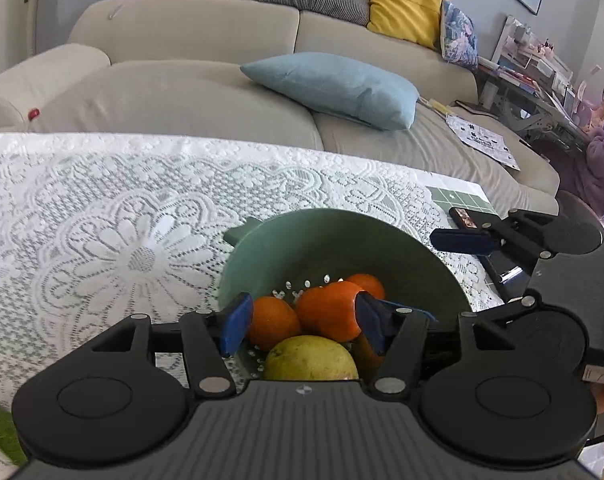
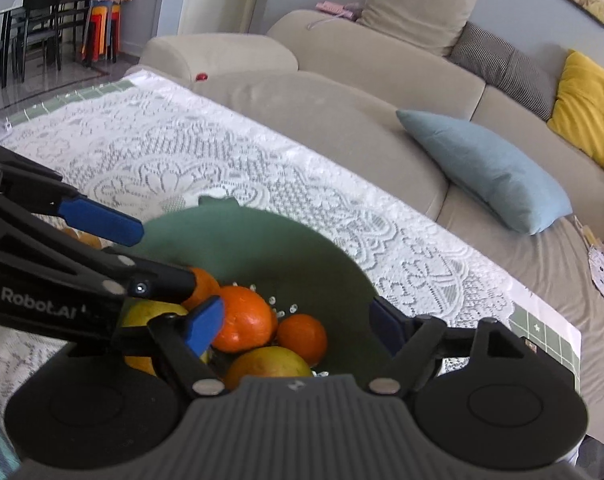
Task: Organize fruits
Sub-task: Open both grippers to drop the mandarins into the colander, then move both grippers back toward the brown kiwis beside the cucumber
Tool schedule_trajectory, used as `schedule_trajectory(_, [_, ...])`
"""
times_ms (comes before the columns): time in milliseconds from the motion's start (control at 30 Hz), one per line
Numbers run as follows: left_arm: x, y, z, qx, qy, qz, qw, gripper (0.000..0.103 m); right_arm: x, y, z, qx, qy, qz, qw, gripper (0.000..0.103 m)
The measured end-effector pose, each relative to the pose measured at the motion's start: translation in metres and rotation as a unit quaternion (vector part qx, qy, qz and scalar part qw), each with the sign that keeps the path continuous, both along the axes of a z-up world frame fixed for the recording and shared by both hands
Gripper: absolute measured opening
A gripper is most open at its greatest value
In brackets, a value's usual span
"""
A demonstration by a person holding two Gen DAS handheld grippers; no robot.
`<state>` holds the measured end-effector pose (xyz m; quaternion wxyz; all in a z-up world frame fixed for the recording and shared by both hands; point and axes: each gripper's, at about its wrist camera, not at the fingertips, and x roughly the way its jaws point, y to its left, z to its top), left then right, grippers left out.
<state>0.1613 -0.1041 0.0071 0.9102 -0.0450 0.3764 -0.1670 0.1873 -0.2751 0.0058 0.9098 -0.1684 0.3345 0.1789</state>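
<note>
So from where I'm standing there's a coffee table under a white lace tablecloth (image 1: 101,208) in front of a big beige sofa (image 1: 189,40), and on it a green colander (image 1: 342,248) that already holds the fruit: a few oranges (image 1: 271,322) and what looks like a yellowish pear (image 1: 312,360) at the near side. The left gripper (image 1: 302,324) hangs right over the pile with its blue pads spread to either side of the oranges and nothing clamped between them. The right gripper (image 2: 297,328) is the same, jaws apart over the colander, empty. My guess is the fruit has been dropped in and both tools are letting go, so the trick now is to lift straight up and clear of the rim, one hand at a time, since the two grippers are nearly crossing and could knock each other or roll an orange out. Only writing I can make out is part of "Robot.AI" on the left gripper's side, seen from the right camera; the rest is cut off.
</note>
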Motion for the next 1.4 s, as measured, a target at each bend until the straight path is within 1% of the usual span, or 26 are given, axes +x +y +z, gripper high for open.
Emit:
schedule_trajectory(100, [-0.009, 0.007, 0.008, 0.007, -0.007, 0.0, 1.0, 0.071, -0.008, 0.003, 0.008, 0.015, -0.007, -0.001, 1.0, 0.08])
schedule_trajectory(267, [-0.027, 0.021, 0.02, 0.014, -0.021, -0.002, 0.9997, 0.072, -0.022, 0.012, 0.016, 0.05, -0.002, 0.008, 0.999, 0.084])
schedule_trajectory(300, [-0.031, 0.024, 0.022, 0.015, -0.025, -0.001, 0.9996, 0.073, -0.024, 0.014, 0.018, 0.055, -0.003, 0.009, 0.998, 0.086])
schedule_trajectory(500, [-0.048, 0.045, 0.031, 0.032, -0.039, 0.018, 0.9986, 0.074, -0.037, 0.032, 0.024, 0.081, -0.006, 0.026, 0.996, 0.088])
schedule_trajectory(600, [-0.056, 0.061, 0.031, 0.033, -0.041, 0.032, 0.9981, 0.076, -0.044, 0.042, 0.024, 0.102, -0.001, 0.031, 0.994, 0.088])
schedule_trajectory(867, [-0.07, 0.103, 0.019, 0.035, -0.026, 0.073, 0.9964, 0.076, -0.063, 0.072, 0.012, 0.151, 0.018, 0.05, 0.987, 0.088])
schedule_trajectory(1000, [-0.075, 0.121, 0.012, 0.025, -0.022, 0.084, 0.9959, 0.075, -0.071, 0.087, 0.006, 0.173, 0.024, 0.056, 0.983, 0.082])
schedule_trajectory(1167, [-0.079, 0.142, 0.004, 0.005, -0.015, 0.087, 0.9961, 0.075, -0.083, 0.104, -0.002, 0.171, 0.016, 0.061, 0.983, 0.071])
schedule_trajectory(1233, [-0.078, 0.148, -0.001, -0.003, -0.004, 0.085, 0.9964, 0.071, -0.086, 0.11, -0.007, 0.17, 0.018, 0.065, 0.983, 0.065])
schedule_trajectory(1267, [-0.078, 0.151, -0.005, -0.008, 0.003, 0.084, 0.9964, 0.068, -0.086, 0.113, -0.01, 0.168, 0.02, 0.066, 0.983, 0.063])
schedule_trajectory(1333, [-0.076, 0.157, -0.012, -0.018, 0.015, 0.087, 0.996, 0.062, -0.089, 0.12, -0.016, 0.162, 0.022, 0.07, 0.984, 0.056])
schedule_trajectory(1400, [-0.073, 0.164, -0.02, -0.029, 0.028, 0.092, 0.9949, 0.053, -0.092, 0.126, -0.022, 0.155, 0.022, 0.074, 0.985, 0.048])
